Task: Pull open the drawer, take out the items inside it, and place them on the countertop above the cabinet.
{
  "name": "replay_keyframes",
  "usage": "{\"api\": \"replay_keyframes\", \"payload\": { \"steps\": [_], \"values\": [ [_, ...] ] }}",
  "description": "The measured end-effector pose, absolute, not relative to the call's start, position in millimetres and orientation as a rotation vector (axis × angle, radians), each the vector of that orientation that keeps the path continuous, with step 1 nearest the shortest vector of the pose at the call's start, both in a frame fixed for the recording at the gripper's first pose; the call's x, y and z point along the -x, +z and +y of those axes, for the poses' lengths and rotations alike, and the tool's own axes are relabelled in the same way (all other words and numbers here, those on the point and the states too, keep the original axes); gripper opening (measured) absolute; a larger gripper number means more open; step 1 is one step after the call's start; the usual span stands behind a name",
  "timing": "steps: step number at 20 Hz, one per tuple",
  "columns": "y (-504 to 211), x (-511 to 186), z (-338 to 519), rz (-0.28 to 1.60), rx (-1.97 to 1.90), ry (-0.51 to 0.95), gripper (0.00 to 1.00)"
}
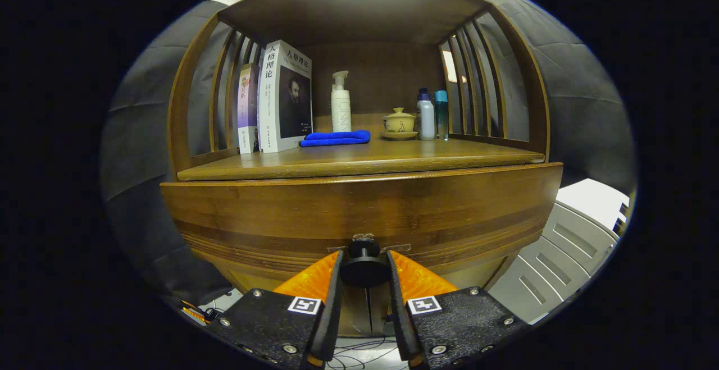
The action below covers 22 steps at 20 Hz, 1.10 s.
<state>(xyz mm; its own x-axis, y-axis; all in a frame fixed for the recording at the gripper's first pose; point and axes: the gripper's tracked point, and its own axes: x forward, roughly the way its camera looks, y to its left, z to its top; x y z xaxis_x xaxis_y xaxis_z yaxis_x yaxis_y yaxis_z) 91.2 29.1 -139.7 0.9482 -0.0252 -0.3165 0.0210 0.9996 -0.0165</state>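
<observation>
Dark, round and smooth, the drawer knob (364,266) sits between the two fingers of the hand-held gripper (364,280), which close narrowly on it from either side, both seeming to press its rim. The drawer (359,213) is a curved front of banded brown wood, shut, so its contents are hidden. Below the knob the cabinet doors are largely covered by the fingers. Above lies the wooden counter (393,159), bearing two upright books (283,97), a folded blue cloth (335,138), a white pump bottle (340,103), a lidded ceramic cup (399,121) and two small bottles (432,114).
</observation>
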Motion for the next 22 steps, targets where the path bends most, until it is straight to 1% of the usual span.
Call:
{"api": "replay_keyframes", "payload": {
  "steps": [22],
  "values": [
    [-124,-10,20,0.341,0.049,-0.063,0.42]
  ]
}}
